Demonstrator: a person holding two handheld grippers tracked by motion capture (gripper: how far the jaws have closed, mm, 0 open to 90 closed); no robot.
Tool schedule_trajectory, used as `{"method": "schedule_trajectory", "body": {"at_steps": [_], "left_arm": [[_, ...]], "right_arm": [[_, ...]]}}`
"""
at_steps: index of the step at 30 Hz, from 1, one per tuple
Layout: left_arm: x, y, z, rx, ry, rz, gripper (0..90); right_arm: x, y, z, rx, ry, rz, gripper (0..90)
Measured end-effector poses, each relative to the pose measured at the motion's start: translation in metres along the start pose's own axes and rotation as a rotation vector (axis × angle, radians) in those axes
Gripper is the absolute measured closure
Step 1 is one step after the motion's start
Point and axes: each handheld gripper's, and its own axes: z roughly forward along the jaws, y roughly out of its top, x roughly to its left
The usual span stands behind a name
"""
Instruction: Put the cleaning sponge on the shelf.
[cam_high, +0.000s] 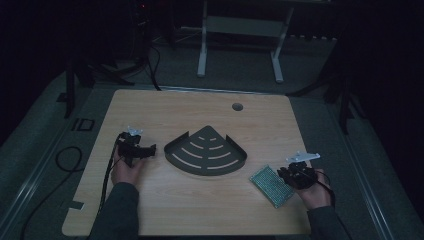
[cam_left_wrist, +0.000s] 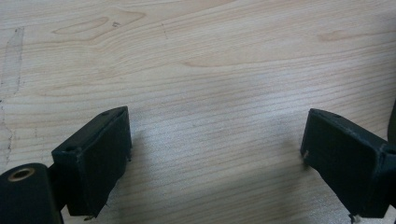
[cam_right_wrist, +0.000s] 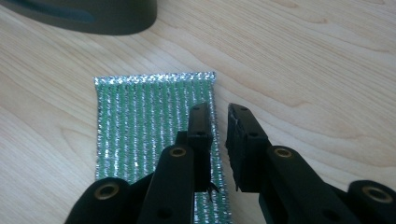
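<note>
Right gripper nearly closed astride pad edge (likely to pinch); left gripper spread, idle.

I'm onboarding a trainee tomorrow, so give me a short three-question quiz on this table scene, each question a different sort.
1. True or false: the left claw is open over bare wood of the table.
2. Multiple choice: the right claw is at which edge of the green sponge in the right gripper view? A) left B) right C) far
3. Fill in: the dark slotted corner tray lies between the two ____.

Key: 1 true; 2 B; 3 claws.
</note>
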Motion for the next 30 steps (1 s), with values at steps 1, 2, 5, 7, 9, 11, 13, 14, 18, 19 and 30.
{"method": "schedule_trajectory", "body": {"at_steps": [1, 2, 5, 7, 9, 11, 13, 14, 18, 19, 30], "left_arm": [[0.0, 0.0, 0.0, 0.0, 0.0, 0.0, 9.2], [0.0, 0.0, 0.0, 0.0, 0.0, 0.0, 9.2], [0.0, 0.0, 0.0, 0.0, 0.0, 0.0, 9.2], [0.0, 0.0, 0.0, 0.0, 0.0, 0.0, 9.2], [0.0, 0.0, 0.0, 0.0, 0.0, 0.0, 9.2], [0.0, 0.0, 0.0, 0.0, 0.0, 0.0, 9.2], [0.0, 0.0, 0.0, 0.0, 0.0, 0.0, 9.2], [0.0, 0.0, 0.0, 0.0, 0.0, 0.0, 9.2], [0.0, 0.0, 0.0, 0.0, 0.0, -0.001, 9.2], [0.0, 0.0, 0.0, 0.0, 0.0, -0.001, 9.2], [0.0, 0.0, 0.0, 0.0, 0.0, 0.0, 9.2]], "right_arm": [[-0.001, 0.001, 0.001, 0.011, 0.0, -0.007, 78.9], [-0.002, 0.003, 0.001, 0.021, 0.003, -0.016, 78.7], [-0.006, 0.006, 0.005, 0.055, 0.026, -0.03, 78.3], [-0.008, 0.008, 0.008, 0.076, 0.039, -0.04, 78.0], [-0.011, 0.01, 0.01, 0.088, 0.061, -0.042, 77.6], [-0.014, 0.012, 0.011, 0.094, 0.083, -0.032, 77.4], [-0.017, 0.013, 0.012, 0.105, 0.1, -0.029, 77.4], [-0.019, 0.014, 0.012, 0.113, 0.109, -0.029, 77.2], [-0.022, 0.017, 0.014, 0.154, 0.14, -0.038, 75.5], [-0.023, 0.017, 0.015, 0.164, 0.146, -0.042, 75.2], [-0.029, 0.029, 0.021, 0.264, 0.17, -0.087, 74.1]]}}
